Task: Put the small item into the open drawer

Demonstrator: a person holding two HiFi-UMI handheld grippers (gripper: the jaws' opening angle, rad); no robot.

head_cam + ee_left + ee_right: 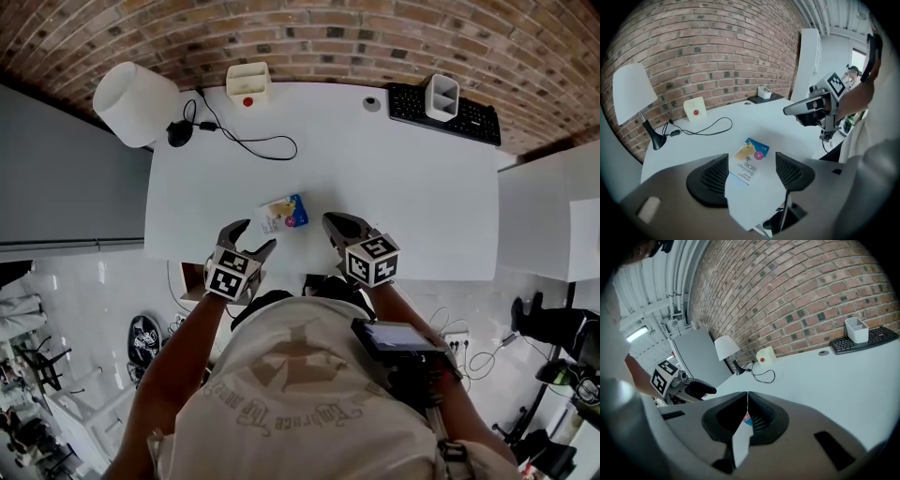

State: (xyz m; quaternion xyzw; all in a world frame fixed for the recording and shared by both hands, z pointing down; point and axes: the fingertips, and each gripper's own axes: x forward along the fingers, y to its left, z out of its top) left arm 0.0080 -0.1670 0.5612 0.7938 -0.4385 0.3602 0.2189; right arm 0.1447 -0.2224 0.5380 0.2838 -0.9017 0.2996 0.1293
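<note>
Lying beyond box (284,215): cable (248,142) (lamp (136,103) leftward).

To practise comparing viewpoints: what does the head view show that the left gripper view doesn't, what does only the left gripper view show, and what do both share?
Only the head view: the marker cube on the left gripper and the black device on the person's chest. Only the left gripper view: the ceiling and the lettering on the pack. Both: the pack, lamp, cable, keyboard and right gripper.
</note>
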